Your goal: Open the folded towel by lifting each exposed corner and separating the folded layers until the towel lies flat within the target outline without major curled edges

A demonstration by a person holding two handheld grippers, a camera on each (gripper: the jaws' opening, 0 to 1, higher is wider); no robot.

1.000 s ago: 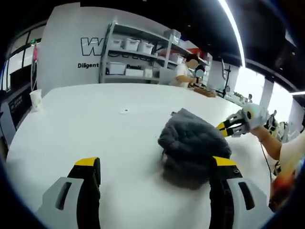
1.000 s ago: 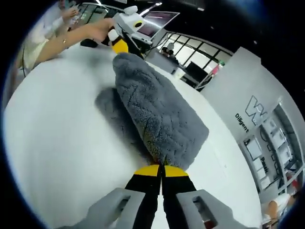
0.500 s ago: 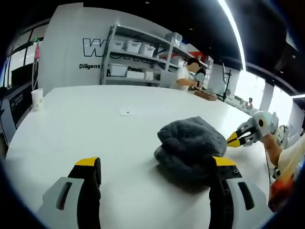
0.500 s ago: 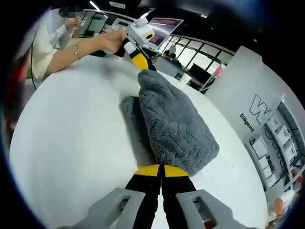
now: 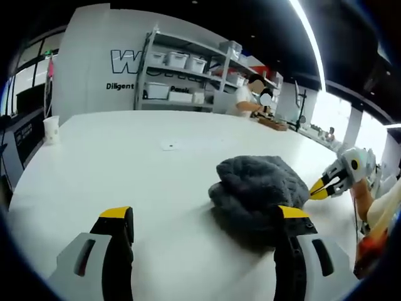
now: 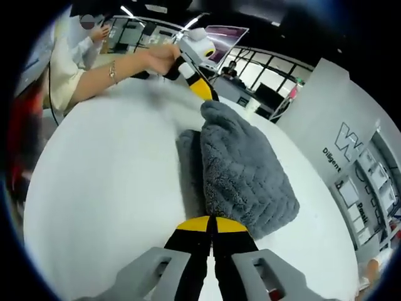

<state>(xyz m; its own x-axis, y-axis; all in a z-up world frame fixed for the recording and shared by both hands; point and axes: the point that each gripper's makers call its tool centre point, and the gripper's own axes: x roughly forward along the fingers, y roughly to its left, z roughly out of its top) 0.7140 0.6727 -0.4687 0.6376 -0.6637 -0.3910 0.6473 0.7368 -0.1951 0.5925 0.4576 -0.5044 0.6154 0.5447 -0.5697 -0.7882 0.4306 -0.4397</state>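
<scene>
A grey folded towel lies bunched on the white tabletop, toward its right edge in the left gripper view. The right gripper has its jaws pressed together on the towel's near edge, the cloth humped just ahead. The left gripper hangs with its jaws spread wide over the tabletop, the towel beside its right jaw
</scene>
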